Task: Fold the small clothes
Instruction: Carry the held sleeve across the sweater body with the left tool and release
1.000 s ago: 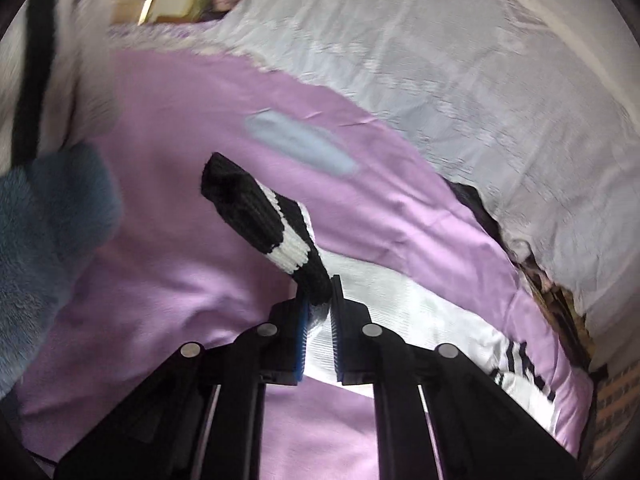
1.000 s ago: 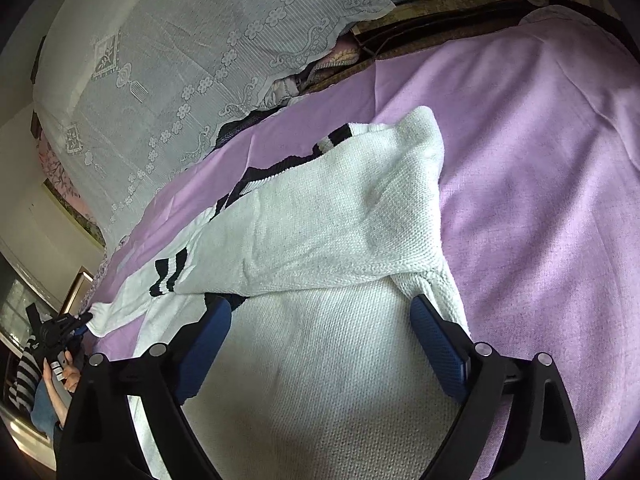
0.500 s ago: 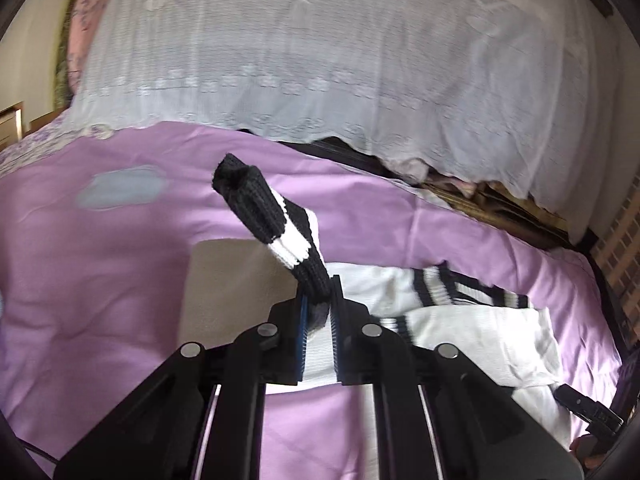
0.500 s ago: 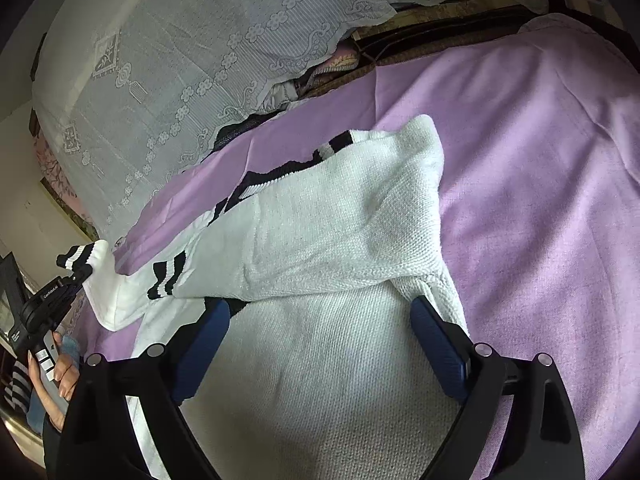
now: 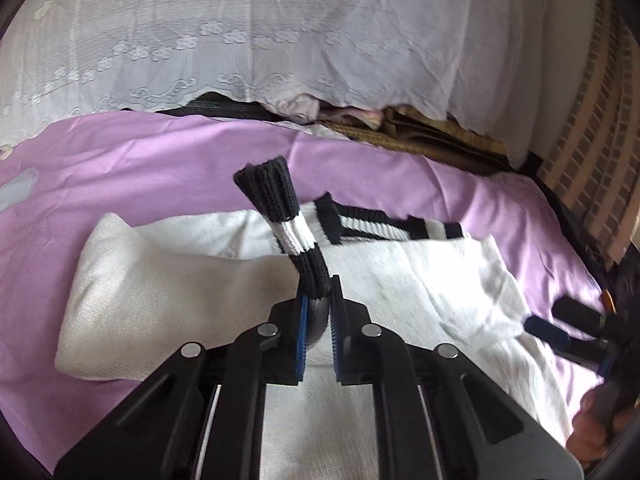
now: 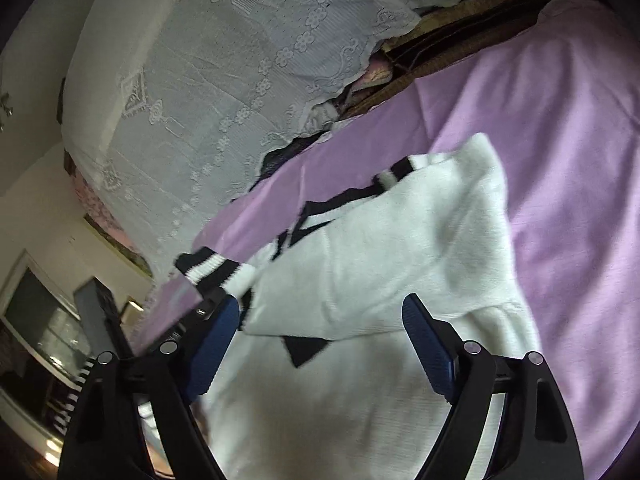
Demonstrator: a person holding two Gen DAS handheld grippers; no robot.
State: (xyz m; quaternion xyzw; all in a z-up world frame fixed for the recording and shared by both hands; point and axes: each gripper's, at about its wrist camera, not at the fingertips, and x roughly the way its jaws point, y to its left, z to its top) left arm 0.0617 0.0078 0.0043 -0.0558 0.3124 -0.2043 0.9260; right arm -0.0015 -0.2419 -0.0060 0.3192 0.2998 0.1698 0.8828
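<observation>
A white knit sweater (image 5: 168, 292) with black stripes lies on the purple bedsheet (image 5: 160, 152). My left gripper (image 5: 318, 292) is shut on its striped sleeve cuff (image 5: 276, 196), which sticks up past the pads above the sweater's body. The right wrist view shows the same cuff (image 6: 208, 266) raised at the left over the sweater (image 6: 400, 248). My right gripper (image 6: 320, 312) hovers over the folded sleeve with its jaws wide and closing. Its pads press on nothing. One blue pad (image 5: 546, 330) of it shows at the right edge of the left wrist view.
A white lace cover (image 5: 280, 40) drapes over a pile behind the bed. Dark and woven bedding (image 5: 420, 136) shows under its edge. A brick-patterned wall (image 5: 592, 140) stands at the right. A person's hand (image 5: 592, 412) sits low right.
My left gripper has carried the cuff across the bed and over the sweater's body, rolling as it went. The right gripper has lifted slightly and its jaws have narrowed a little.
</observation>
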